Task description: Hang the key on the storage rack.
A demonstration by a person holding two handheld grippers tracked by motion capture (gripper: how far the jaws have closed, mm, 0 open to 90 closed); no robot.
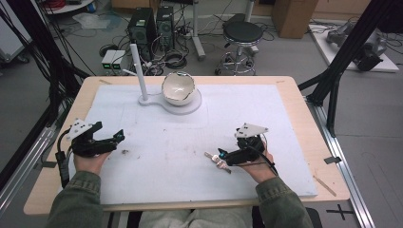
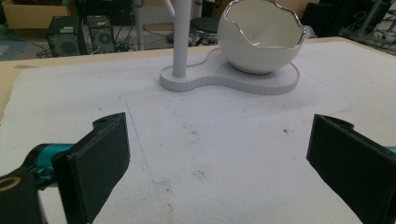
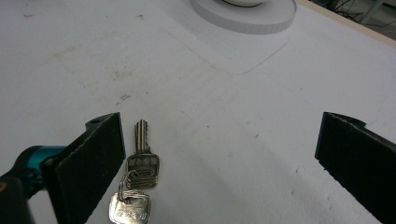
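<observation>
A small bunch of silver keys [image 3: 142, 164] on a wire ring lies flat on the white mat, just inside the left jaw of my right gripper [image 3: 219, 135], whose jaws stand wide apart around bare mat. From above, the keys [image 1: 215, 160] lie at the tip of the right gripper [image 1: 224, 155], front right of centre. My left gripper [image 1: 110, 132] rests at the mat's left side, open and holding nothing [image 2: 217, 140]. Ahead of it stands a white egg-shaped bowl [image 2: 260, 39] with a jagged rim on a white base [image 2: 224, 80] beside an upright white post [image 2: 181, 37].
The white foam mat [image 1: 266, 118] covers most of the wooden table [image 1: 311, 142]. The bowl [image 1: 178, 88] and post [image 1: 139, 71] stand at the back centre. A small dark speck [image 1: 125, 152] lies near the left gripper. A stool, computers and cables are on the floor beyond.
</observation>
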